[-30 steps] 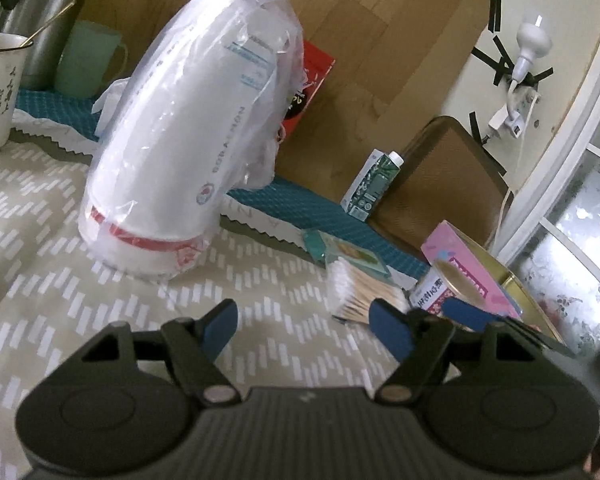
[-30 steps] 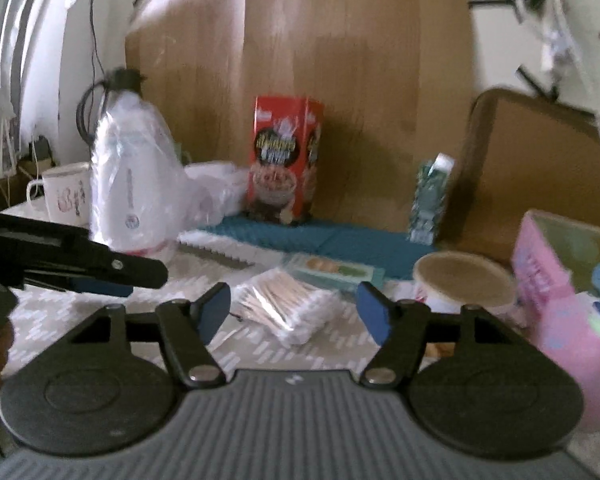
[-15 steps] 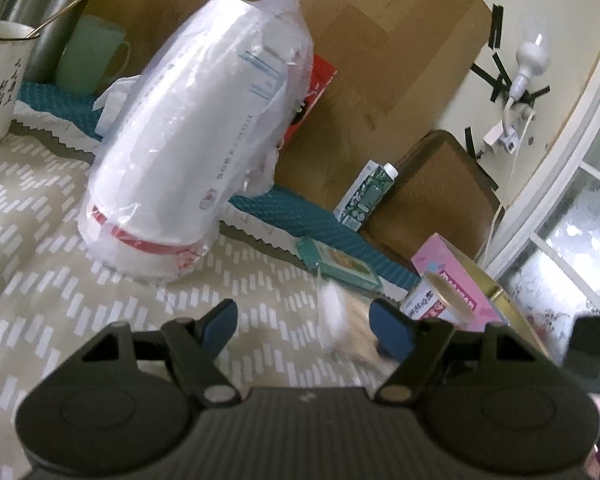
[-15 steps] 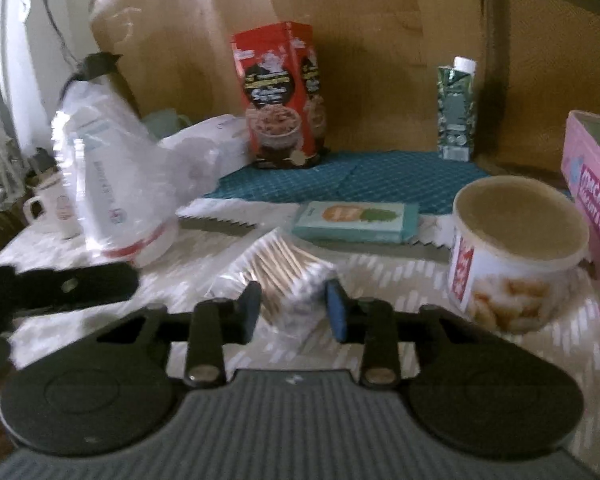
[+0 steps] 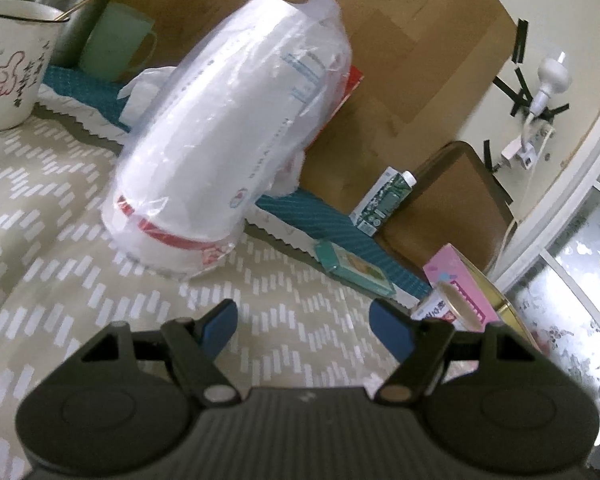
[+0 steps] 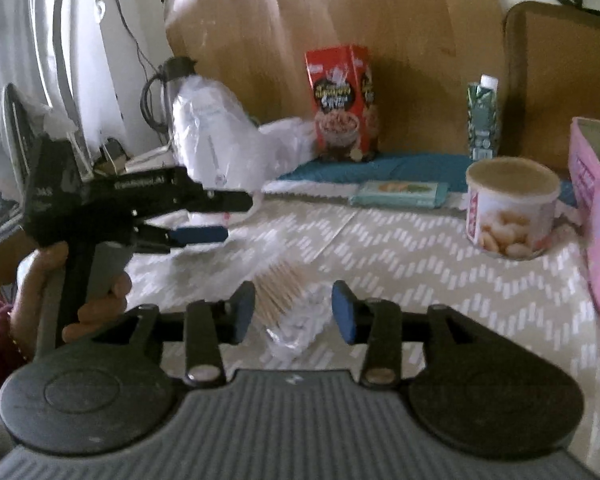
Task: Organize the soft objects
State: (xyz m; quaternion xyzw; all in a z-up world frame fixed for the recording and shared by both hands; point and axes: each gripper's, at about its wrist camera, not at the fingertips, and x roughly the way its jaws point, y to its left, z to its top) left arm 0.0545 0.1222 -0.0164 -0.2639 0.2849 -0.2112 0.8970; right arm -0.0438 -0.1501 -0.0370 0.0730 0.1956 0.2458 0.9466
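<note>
Right wrist view: right gripper [image 6: 294, 312] fingers are opening around the cotton swab bag [image 6: 288, 300] near the nut tub [image 6: 512, 208]; left gripper [image 5: 302, 322] fingers are hanging spread, empty. Sorting is barely beginning.

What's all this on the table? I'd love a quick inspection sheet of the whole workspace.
Surface: beige zigzag tablecloth, teal mat at back.
Job's things: bag of cotton swabs; bagged white stack.
Clutter: red box, green carton, snack tub, pink box, mug, teal packet.
Grippers: left gripper open, empty; right gripper opening, swab bag between its jaws.
Cables: cord and plug on wall.
Surroundings: wooden board, window.
</note>
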